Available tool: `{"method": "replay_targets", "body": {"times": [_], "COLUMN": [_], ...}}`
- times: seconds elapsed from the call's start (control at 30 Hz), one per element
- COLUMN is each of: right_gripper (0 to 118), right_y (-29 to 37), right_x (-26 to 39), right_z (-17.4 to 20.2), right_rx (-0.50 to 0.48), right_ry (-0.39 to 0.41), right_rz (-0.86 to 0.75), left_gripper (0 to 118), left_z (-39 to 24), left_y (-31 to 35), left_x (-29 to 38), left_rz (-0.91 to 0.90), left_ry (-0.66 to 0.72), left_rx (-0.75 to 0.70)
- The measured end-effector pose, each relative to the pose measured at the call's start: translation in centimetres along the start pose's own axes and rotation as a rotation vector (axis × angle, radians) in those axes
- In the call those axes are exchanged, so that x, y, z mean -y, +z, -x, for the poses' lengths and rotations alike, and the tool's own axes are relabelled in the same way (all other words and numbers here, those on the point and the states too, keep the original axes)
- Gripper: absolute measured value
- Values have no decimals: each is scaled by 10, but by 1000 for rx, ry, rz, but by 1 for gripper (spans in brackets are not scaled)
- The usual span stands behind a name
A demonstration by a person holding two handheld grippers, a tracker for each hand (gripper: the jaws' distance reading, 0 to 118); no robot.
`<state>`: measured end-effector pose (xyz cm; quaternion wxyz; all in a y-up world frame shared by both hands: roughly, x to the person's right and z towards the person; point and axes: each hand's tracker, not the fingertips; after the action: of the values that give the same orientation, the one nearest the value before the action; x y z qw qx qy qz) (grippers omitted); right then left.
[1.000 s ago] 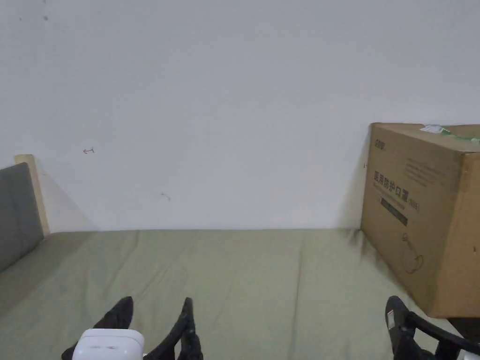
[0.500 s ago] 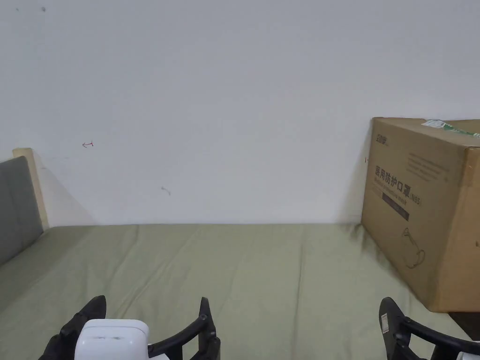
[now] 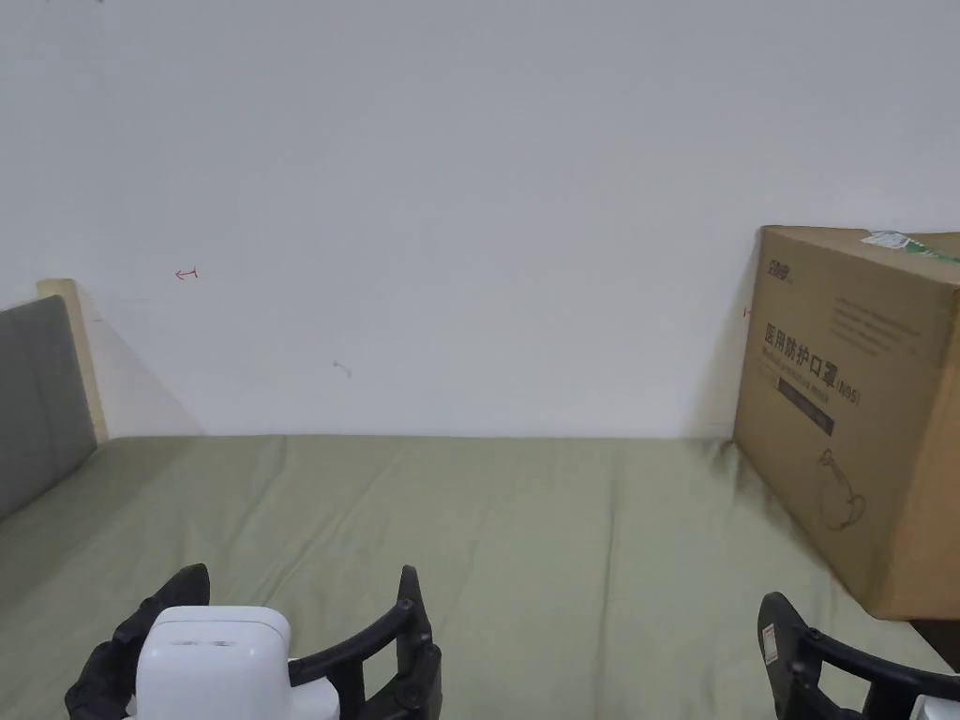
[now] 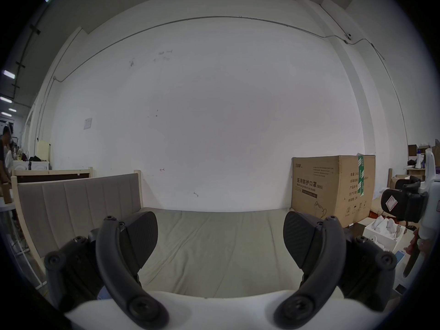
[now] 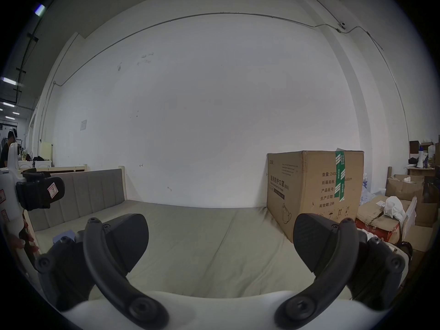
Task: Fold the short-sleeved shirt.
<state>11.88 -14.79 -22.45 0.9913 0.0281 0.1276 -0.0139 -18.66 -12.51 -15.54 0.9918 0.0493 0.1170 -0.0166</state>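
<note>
Left hand-held gripper (image 3: 300, 609) jaws spread wider, right hand-held gripper (image 3: 797, 656) cut off

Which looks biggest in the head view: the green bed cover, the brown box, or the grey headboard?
1. Green bed cover, spreading across the picture.
2. Brown box at the right, partly cut off by the edge.
3. Grey headboard at the left, also cut off, so its true size is unsure.
</note>
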Motion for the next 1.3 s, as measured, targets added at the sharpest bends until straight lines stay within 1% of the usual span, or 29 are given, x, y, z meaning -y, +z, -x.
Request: {"method": "replay_targets", "body": {"times": [0.17,0.3,0.4,0.47,0.53,0.6,0.67,0.87,1.0,1.3], "right_gripper": [118,118,118,118,118,118,118,118,118,118], "right_y": [-3,-3,-4,-5,-6,-7,-8,-10,-12,-14], "right_x": [1,3,5,6,6,6,6,8,10,12], "right_z": [5,8,9,10,12,12,12,12,12,15], "right_rx": [-9,-16,-18,-21,-21,-22,-24,-20,-27,-32], "right_ry": [3,7,-2,-1,12,18,18,5,5,11], "right_rz": [10,17,21,29,32,35,38,50,67,76], "left_gripper": [109,109,109,109,109,109,109,109,109,109], "left_z": [3,1,4,1,3,6,6,3,2,-10], "left_y": [1,-3,-3,-6,-8,-7,-10,-13,-15,-16], "left_x": [-1,1,4,6,8,9,9,8,9,10], "left_rz": [-7,25,35,66,57,59,70,96,108,123], "left_ry": [22,3,36,27,32,68,72,63,63,-12], "left_rx": [3,-1,36,-13,-3,23,13,-33,-31,-78]}}
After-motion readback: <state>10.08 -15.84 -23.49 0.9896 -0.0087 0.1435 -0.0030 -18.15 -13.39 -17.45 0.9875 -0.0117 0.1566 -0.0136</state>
